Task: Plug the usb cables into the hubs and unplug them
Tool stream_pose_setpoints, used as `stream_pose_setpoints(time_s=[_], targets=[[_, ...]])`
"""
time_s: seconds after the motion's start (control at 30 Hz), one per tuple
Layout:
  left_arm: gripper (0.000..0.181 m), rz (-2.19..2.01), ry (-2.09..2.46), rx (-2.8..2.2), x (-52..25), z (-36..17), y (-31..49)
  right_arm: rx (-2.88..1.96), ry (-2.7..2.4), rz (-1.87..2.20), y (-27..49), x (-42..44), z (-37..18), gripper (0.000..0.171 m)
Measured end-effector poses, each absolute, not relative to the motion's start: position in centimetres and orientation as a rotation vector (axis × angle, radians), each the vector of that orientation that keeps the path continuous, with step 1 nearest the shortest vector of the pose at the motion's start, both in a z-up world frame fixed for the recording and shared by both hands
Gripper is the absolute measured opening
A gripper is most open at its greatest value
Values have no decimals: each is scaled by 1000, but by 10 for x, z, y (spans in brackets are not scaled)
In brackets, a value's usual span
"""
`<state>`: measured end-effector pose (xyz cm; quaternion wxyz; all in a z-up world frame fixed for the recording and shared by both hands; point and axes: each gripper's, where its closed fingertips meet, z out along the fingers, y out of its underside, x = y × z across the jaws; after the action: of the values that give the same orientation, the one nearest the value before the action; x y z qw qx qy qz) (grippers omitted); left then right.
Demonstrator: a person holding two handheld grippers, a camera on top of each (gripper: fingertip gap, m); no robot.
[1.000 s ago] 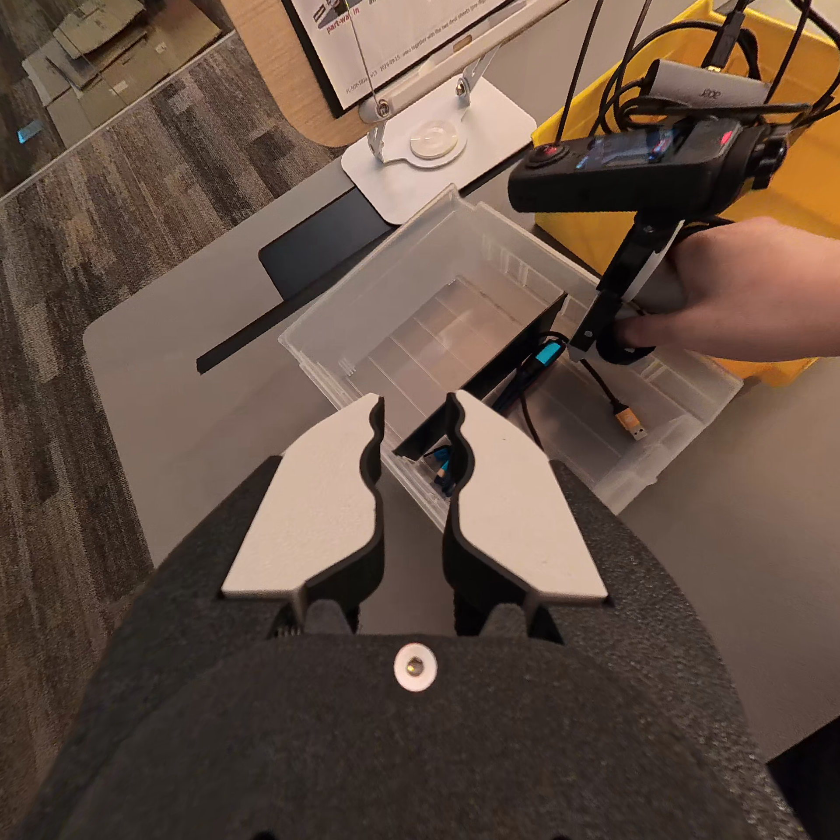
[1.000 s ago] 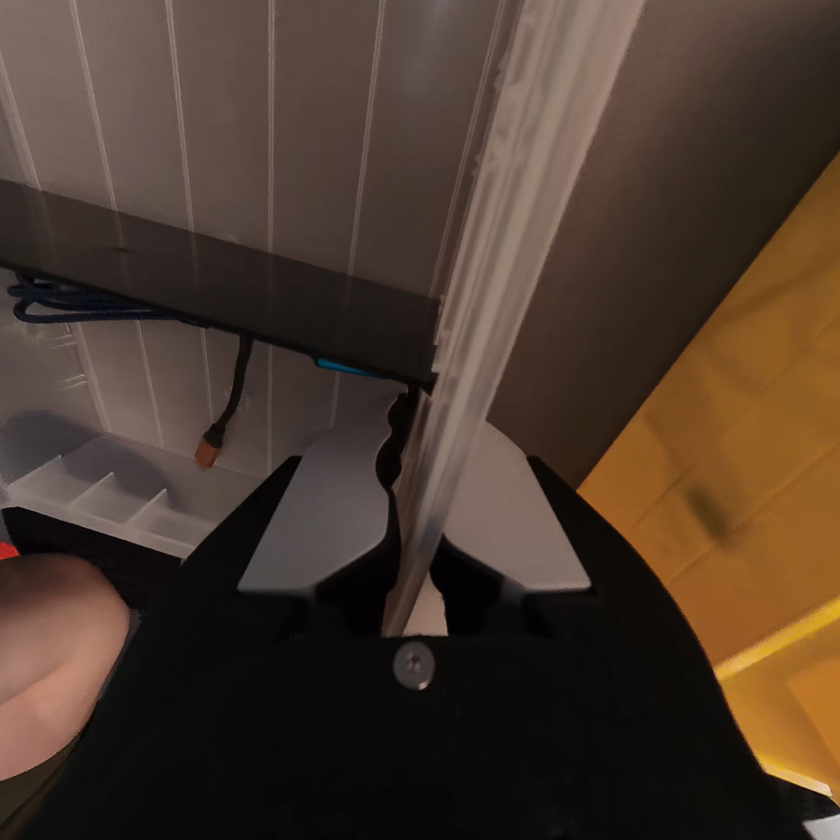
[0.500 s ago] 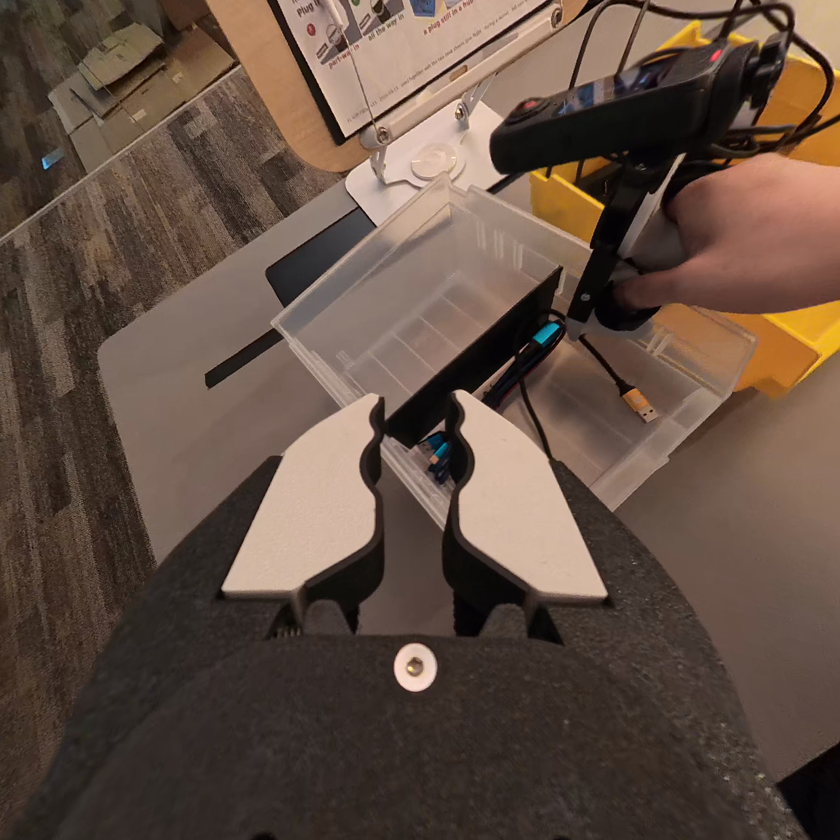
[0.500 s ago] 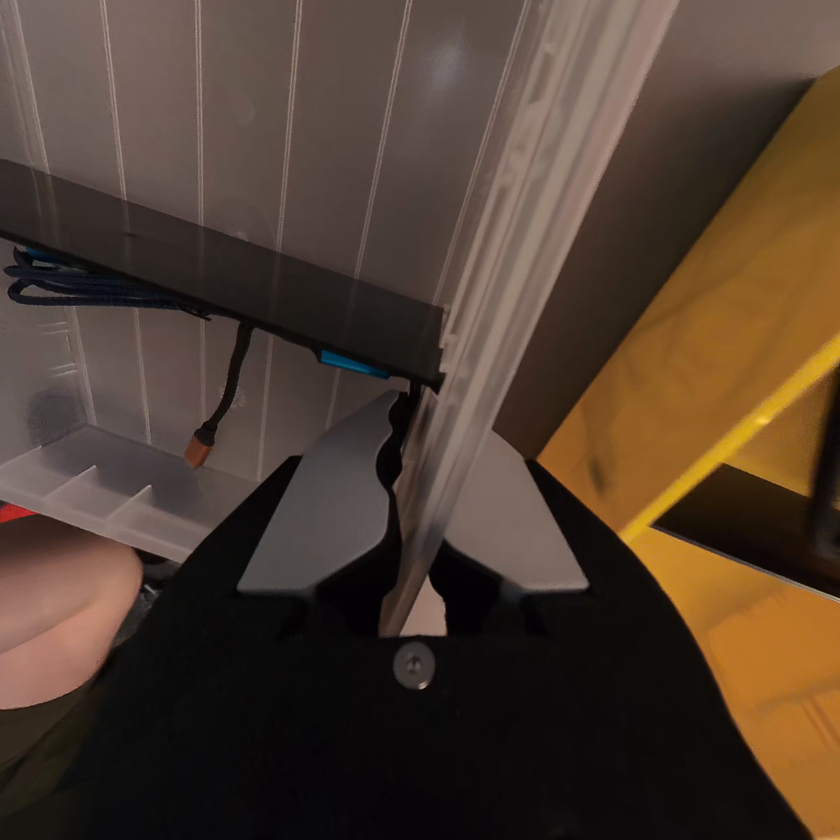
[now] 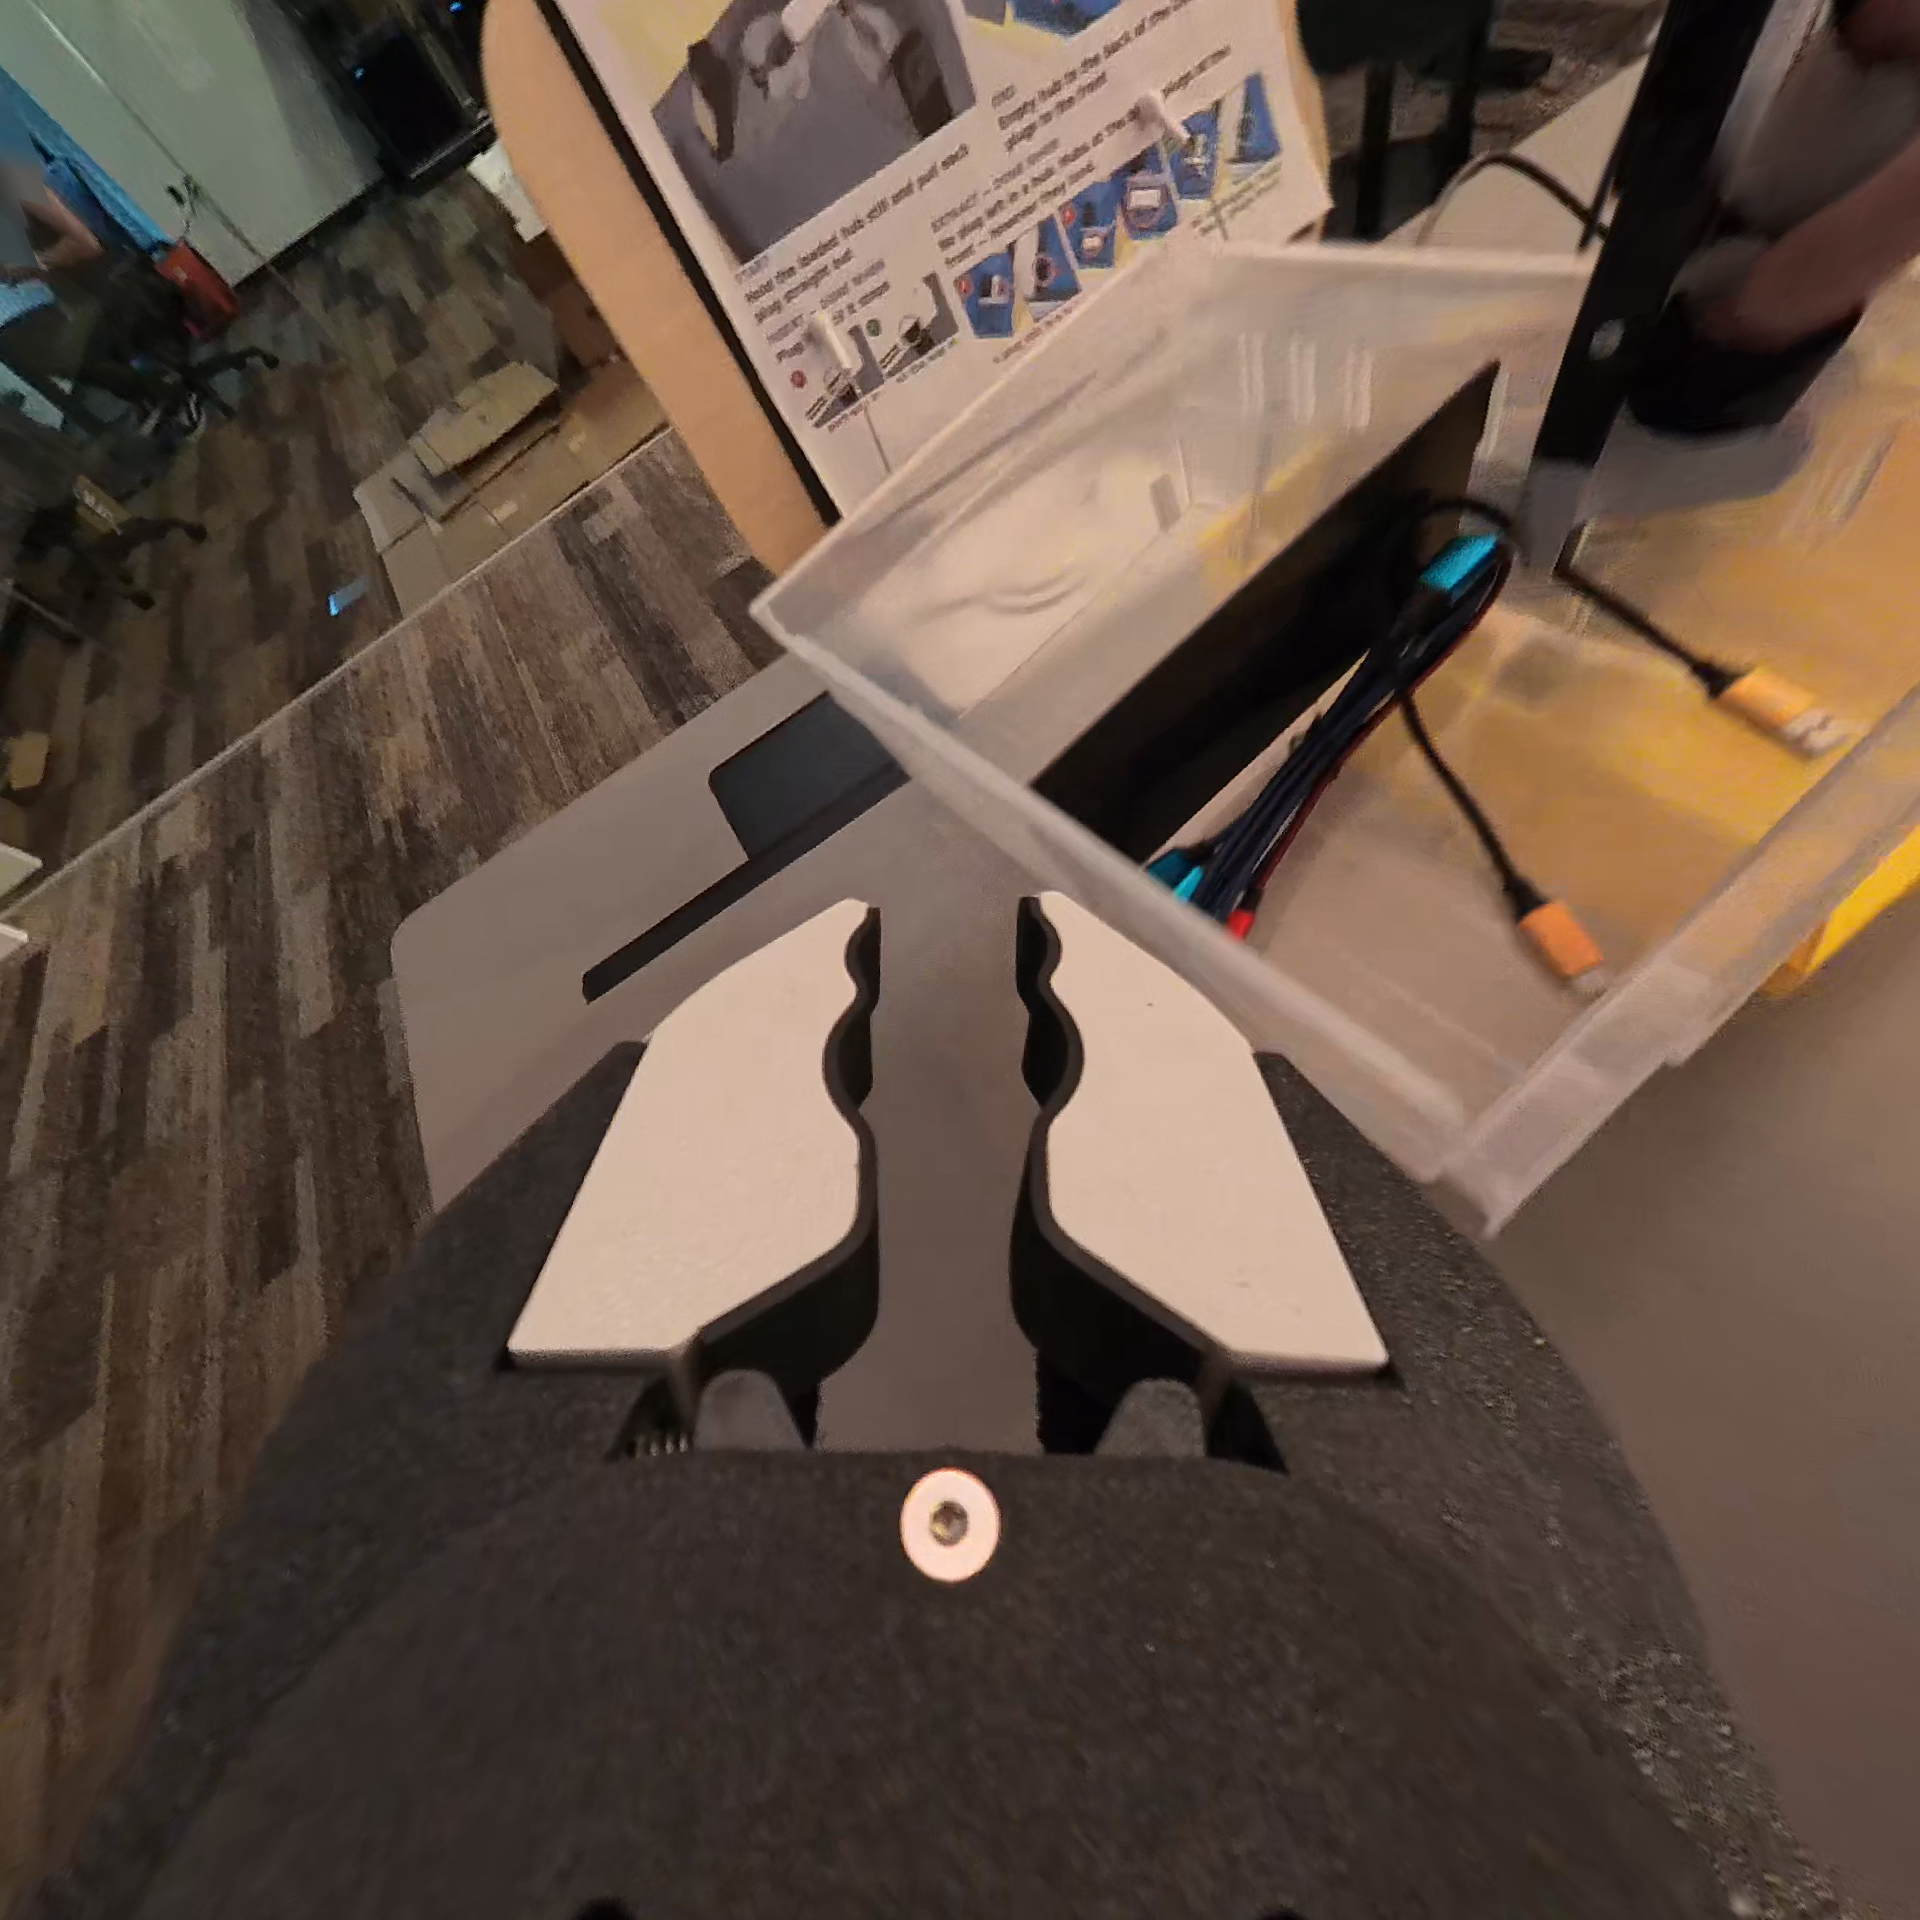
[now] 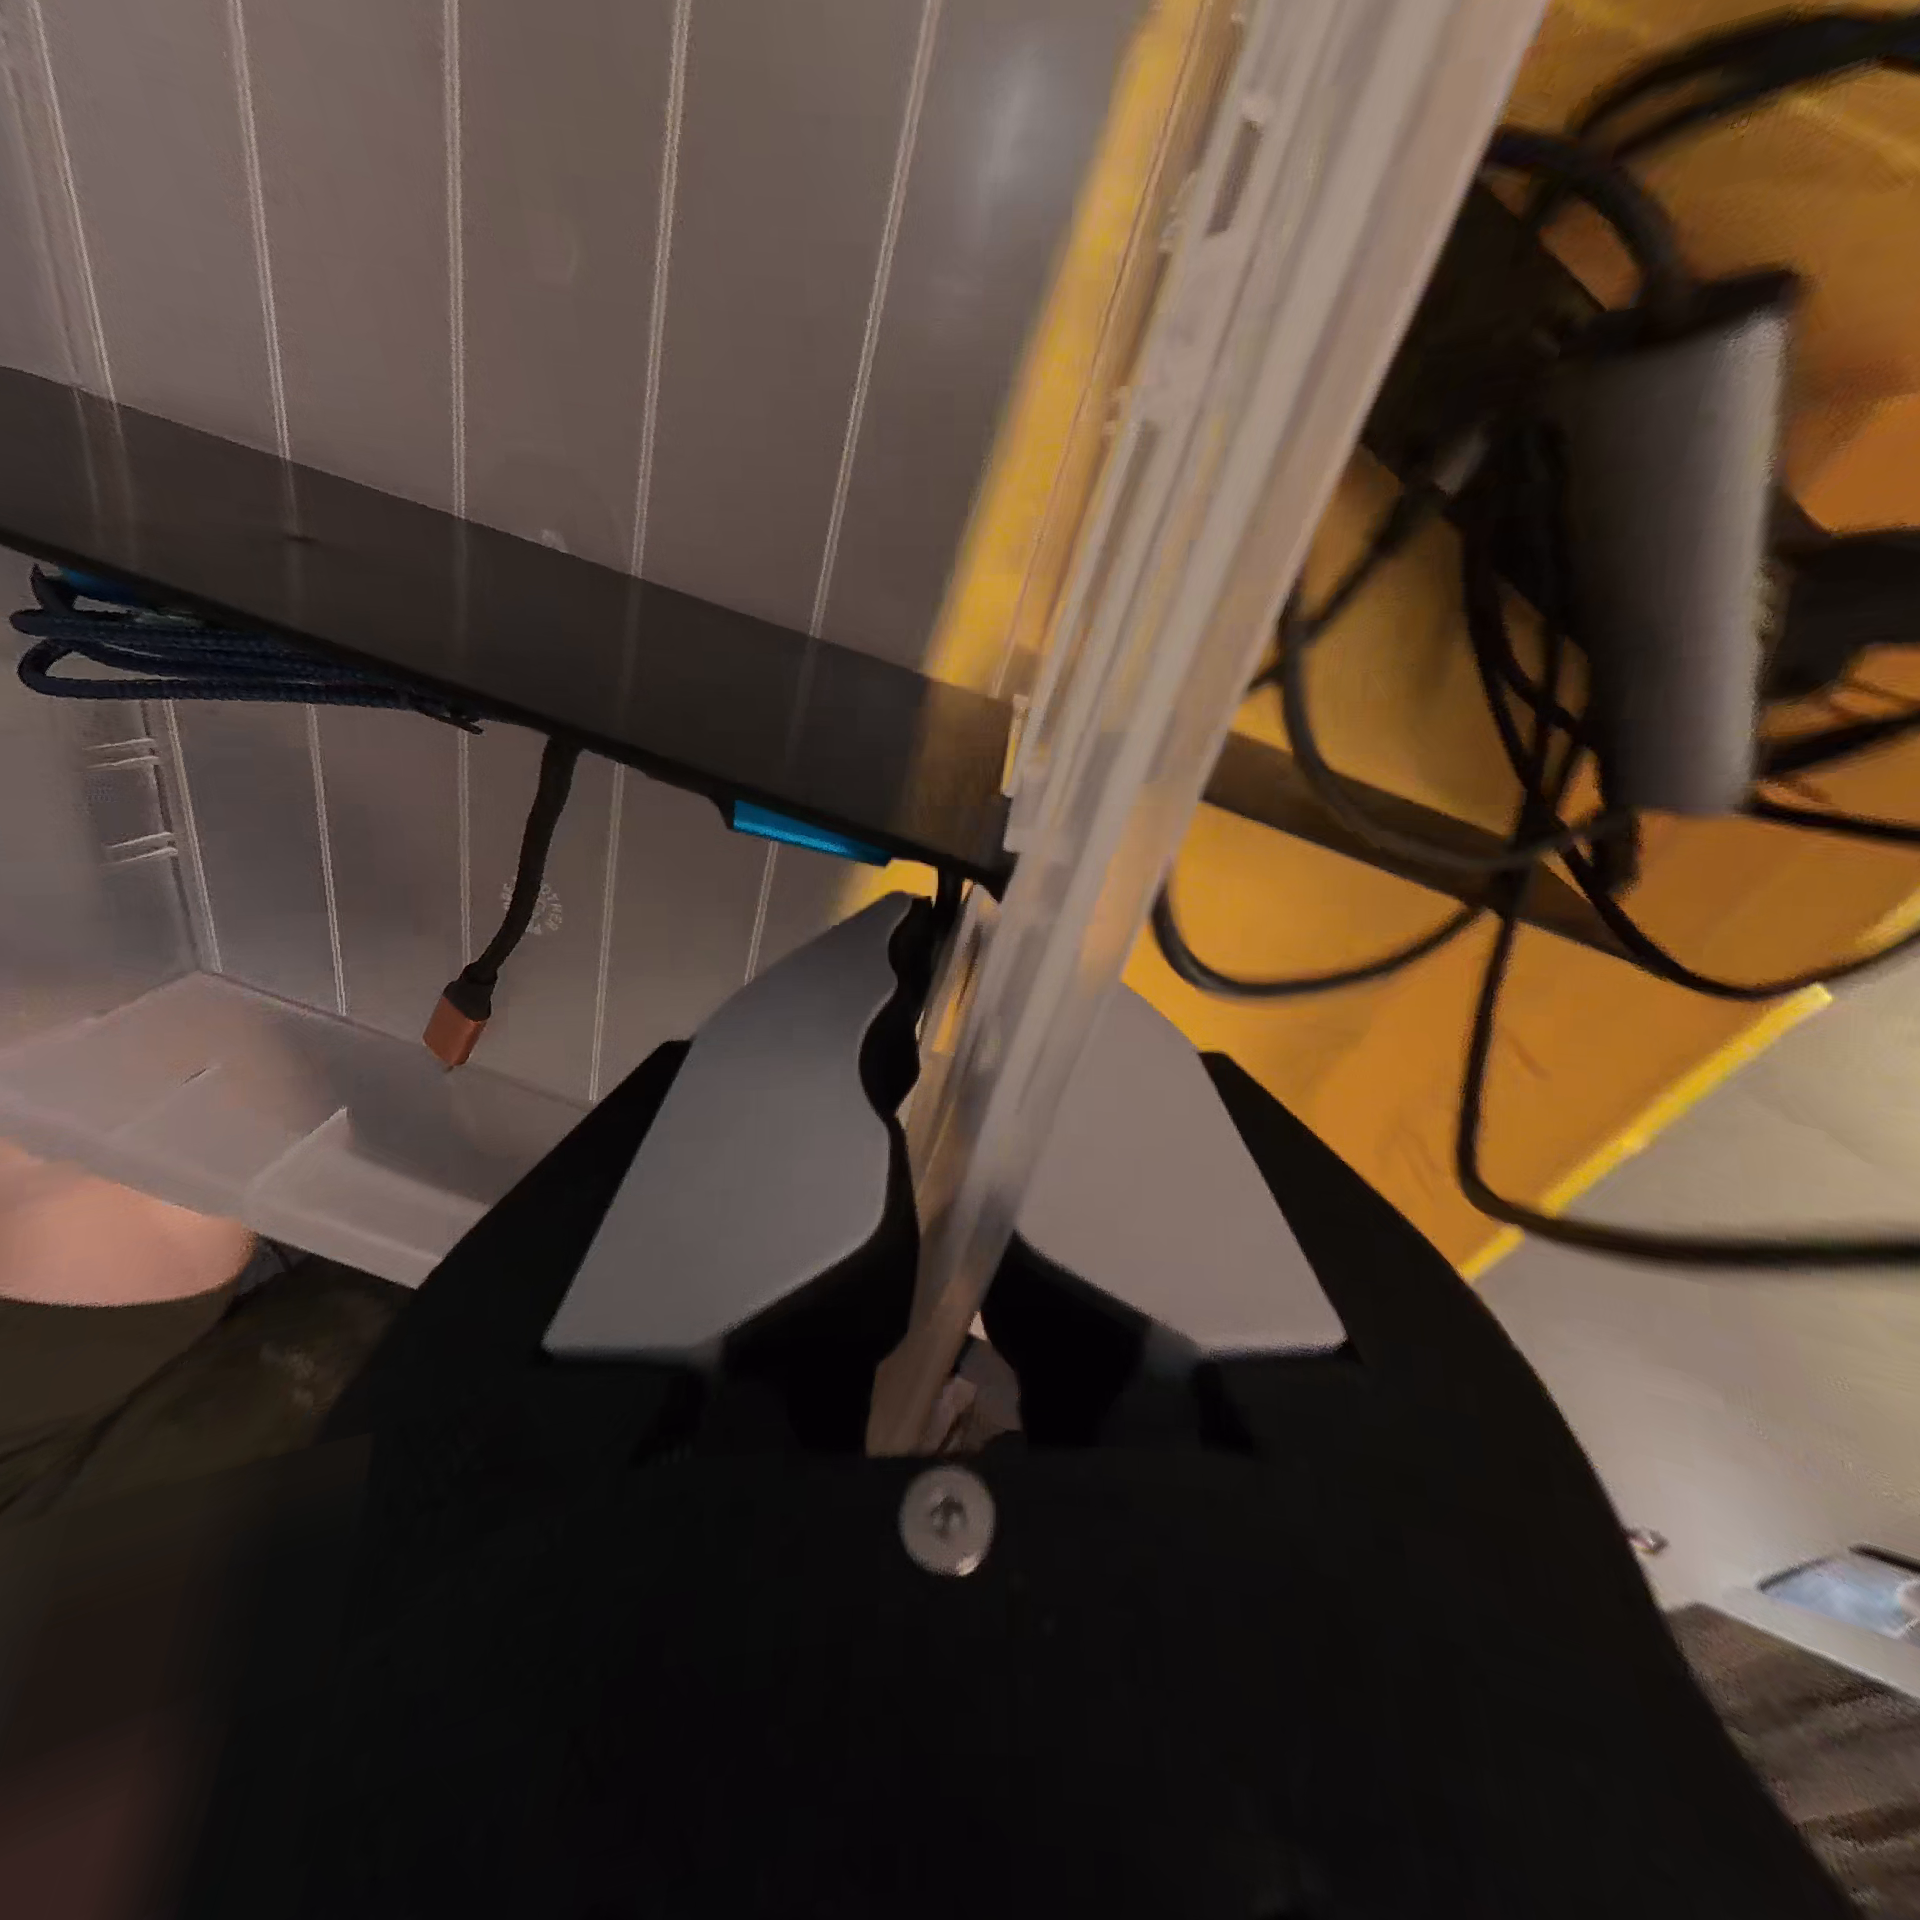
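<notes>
Your right gripper is clamped on the side wall of the clear plastic bin, holding it tilted up off the grey table, as seen from the left wrist view; the wall runs straight between the jaws in the right wrist view. Your left gripper hangs empty with its jaws apart, just short of the bin's near corner.

A black divider splits the bin lengthwise. The task's USB cables lie in the compartment to the right of your left claw: a bundle of dark braided cables runs along the divider, its long axis pointing away from you, with blue plugs at the near end. A black cable with orange plugs lies loose beside it. Judging from this, your left claw is the nearer free one and would have to move right and forward, over the bin wall, to reach the plugs.

Only the right wrist view shows the yellow bin behind, holding a grey hub amid tangled black cords. Only the left wrist view shows the instruction poster and the wood-pattern floor.
</notes>
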<state>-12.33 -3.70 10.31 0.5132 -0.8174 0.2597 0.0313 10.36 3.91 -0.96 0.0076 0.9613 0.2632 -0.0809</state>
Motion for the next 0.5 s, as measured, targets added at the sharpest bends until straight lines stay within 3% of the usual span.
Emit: stream_pose_setpoints(time_s=[0.33, 0.5], targets=[[26, 138, 769, -2031, -94, 82, -35, 3123, 627, -593, 34, 258, 83, 7], [27, 199, 795, -2100, -91, 65, -27, 3215, 432, -636, 41, 357, 84, 6]])
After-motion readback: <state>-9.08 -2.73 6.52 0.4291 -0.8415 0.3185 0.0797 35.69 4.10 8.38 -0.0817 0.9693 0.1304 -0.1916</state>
